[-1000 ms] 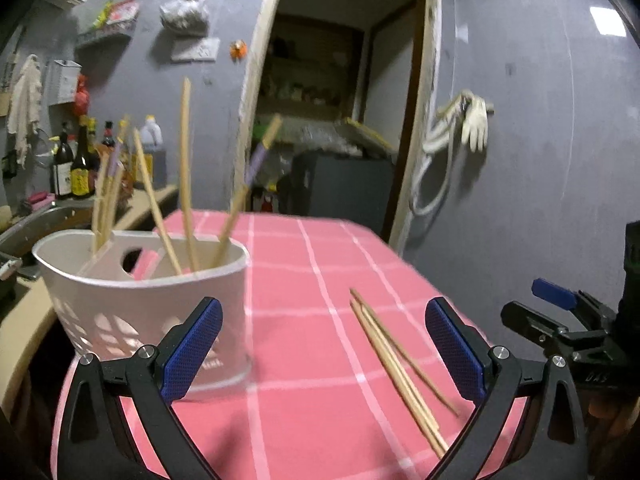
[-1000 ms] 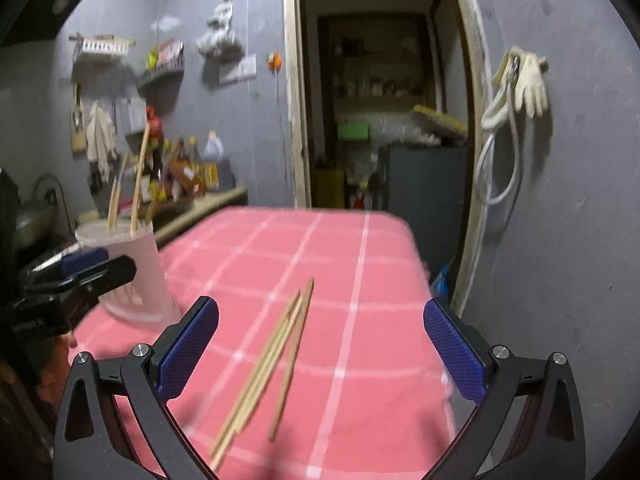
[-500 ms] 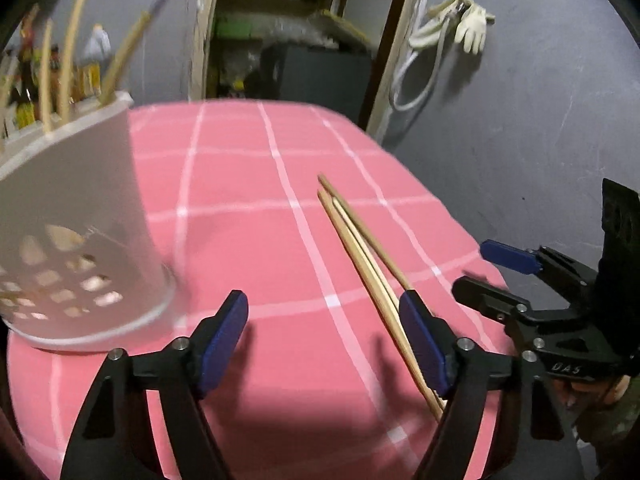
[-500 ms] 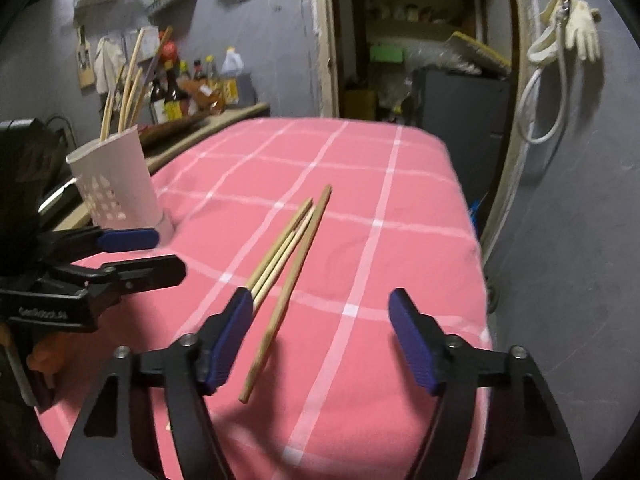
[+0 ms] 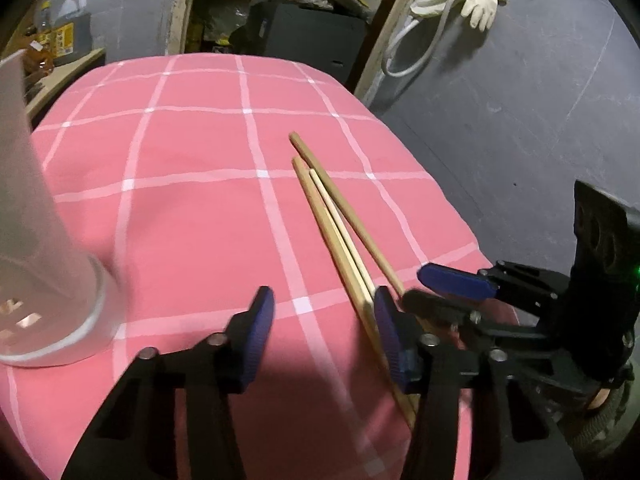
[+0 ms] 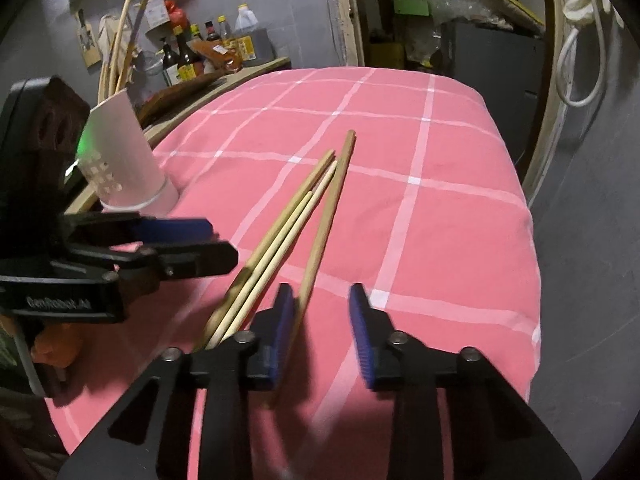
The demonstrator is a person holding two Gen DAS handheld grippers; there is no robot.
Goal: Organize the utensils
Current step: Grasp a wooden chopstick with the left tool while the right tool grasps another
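- Progress: partway. Several chopsticks are already standing in the white perforated utensil holder [image 6: 128, 160]; the loose chopsticks [image 5: 340, 236] are still lying on the pink checked tablecloth [image 5: 192, 208], none lifted yet.
- What is left, as I am reading it: grabbing the loose sticks and dropping them into the holder.
- Left gripper [image 5: 324, 336]: jaws have just been closing, now standing at a middling gap with only cloth between them. The bundle's near ends are running just outside its right-hand pad [image 5: 386, 332], touching or nearly so; I cannot tell which. Not gripping anything.
- Right gripper [image 6: 320, 332]: jaws have just been closing, now narrow, still nothing clamped. The single darker stick [image 6: 324, 220] is passing right by its left-hand pad [image 6: 280, 328], on the outer side rather than in the gap; the three-stick bundle [image 6: 276, 236] is lying further to that side.
- Both grippers are pointing down at the cloth and crowding the same near ends of the sticks, tips close together.
- Holder: sitting well off to the left of both grippers, at the cloth's edge.
- Chopsticks: plain light wood, long and thin, three lying together as a bundle, one darker stick angling off and fanning away at the far end. They are looking light and easy to roll on the cloth.
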